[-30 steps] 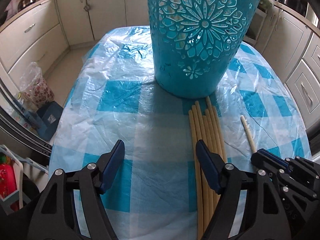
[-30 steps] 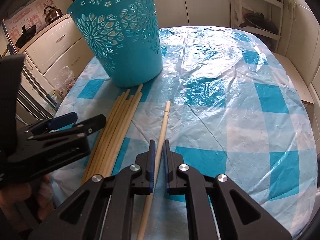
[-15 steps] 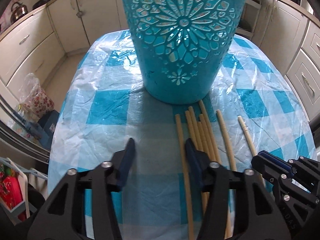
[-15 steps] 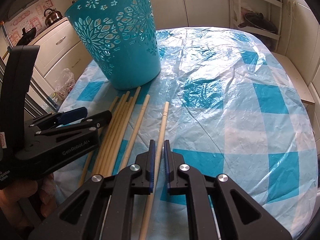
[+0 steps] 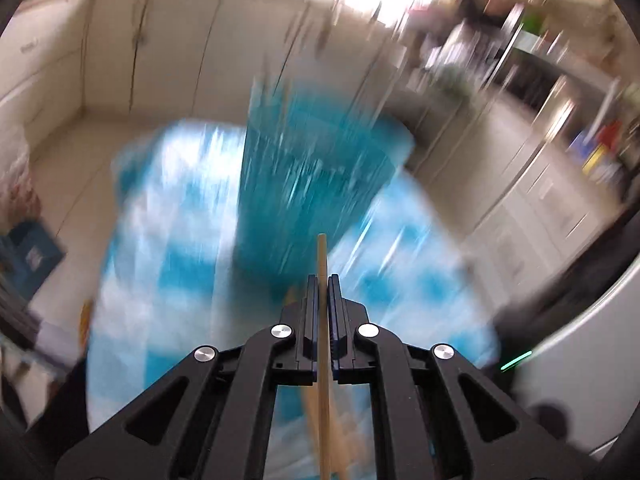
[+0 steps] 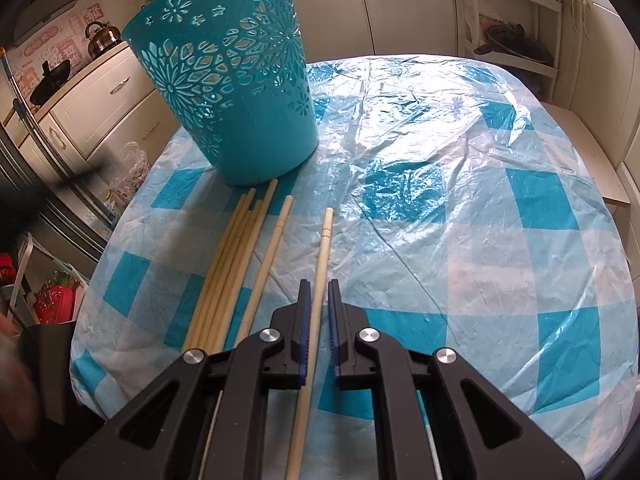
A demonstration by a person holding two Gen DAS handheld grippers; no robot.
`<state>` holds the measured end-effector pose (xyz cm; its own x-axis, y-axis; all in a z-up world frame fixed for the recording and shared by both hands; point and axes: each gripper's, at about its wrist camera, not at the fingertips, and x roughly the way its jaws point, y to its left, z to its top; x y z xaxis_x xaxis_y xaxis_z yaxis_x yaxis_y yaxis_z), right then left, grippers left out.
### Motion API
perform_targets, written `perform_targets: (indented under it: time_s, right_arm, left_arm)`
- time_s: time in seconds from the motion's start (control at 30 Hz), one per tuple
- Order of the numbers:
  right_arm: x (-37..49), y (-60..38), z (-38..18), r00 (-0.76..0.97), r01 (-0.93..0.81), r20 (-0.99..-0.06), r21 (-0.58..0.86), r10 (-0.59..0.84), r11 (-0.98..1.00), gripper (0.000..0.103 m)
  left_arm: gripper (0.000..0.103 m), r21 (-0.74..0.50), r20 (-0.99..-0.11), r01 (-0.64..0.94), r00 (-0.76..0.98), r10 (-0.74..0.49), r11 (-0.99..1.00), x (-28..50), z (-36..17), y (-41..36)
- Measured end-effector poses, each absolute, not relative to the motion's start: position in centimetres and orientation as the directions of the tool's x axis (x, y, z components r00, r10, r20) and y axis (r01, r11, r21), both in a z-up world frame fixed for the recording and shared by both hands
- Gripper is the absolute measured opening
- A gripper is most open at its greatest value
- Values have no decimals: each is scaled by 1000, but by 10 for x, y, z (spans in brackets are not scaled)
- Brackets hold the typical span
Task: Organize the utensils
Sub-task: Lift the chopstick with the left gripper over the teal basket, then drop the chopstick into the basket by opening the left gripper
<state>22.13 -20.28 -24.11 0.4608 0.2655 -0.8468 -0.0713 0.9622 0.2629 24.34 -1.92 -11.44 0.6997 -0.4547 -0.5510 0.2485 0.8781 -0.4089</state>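
checkered tablecloth [image 6: 460, 208], teal basket [image 6: 232, 92] as drop spot: left gripper [image 5: 323, 280] clamps one chopstick [image 5: 322, 320] aimed basketward; right gripper [image 6: 318, 286] pinches another chopstick [image 6: 320, 272] lying near the basket.

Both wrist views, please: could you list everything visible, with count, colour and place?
Basket: one, teal with cut-out flowers, upright at the table's far left.
Loose chopsticks: a bundle plus one apart, pale wood, lying in front of the basket; exact count unclear.
Held chopsticks: two, pale wood, one in the left jaws, one in the right jaws.
Tablecloth: one, blue and white check under clear plastic, covering the table.
Kettle: one, metal, counter at far left.
Cabinets: cream, around the table.
Left gripper: black, shut on its chopstick, view blurred.
Right gripper: black, shut on its chopstick.
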Motion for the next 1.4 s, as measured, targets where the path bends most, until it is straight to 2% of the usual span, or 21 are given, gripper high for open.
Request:
perform_targets:
  time_s: [0.1,0.2,0.3,0.5,0.63,0.83,1.3,1.4]
  right_arm:
    - [221,-203,-241,458,-71,-846,271,273,960,9]
    - [219,-204,-241,459,-66,-845,275,274,959,9]
    - [219,-205,-242,460,-64,-843,283,280,957,9]
    - [220,-207,-243,464,-65,-835,301,296,952,9]
    - [221,-209,-243,463,-65,-834,307,301,949,9]
    - [224,-210,-243,464,-67,-835,301,296,951,9]
    - [222,-210,-242,465,-62,-838,291,285,955,9]
    - [222,-211,-240,463,-64,-841,281,278,958,9]
  left_arm:
    - [5,-417,-364,295,813,-455,860,237,-59,-8]
    - [5,-397,-222,301,885,-409,867,246,-22,-6]
    - [5,-404,-138,282,922,-362,870,265,-4,-8]
    - [5,-402,-59,169,976,-210,900,308,3,-11]
    - [5,-380,-55,107,989,-138,919,338,-3,-19]
    - [5,-290,-110,59,989,-95,955,359,-29,-38]
    - [5,-224,-251,51,962,-108,973,357,-81,-38]
    - [9,-218,-288,60,950,-123,974,349,-83,-36]
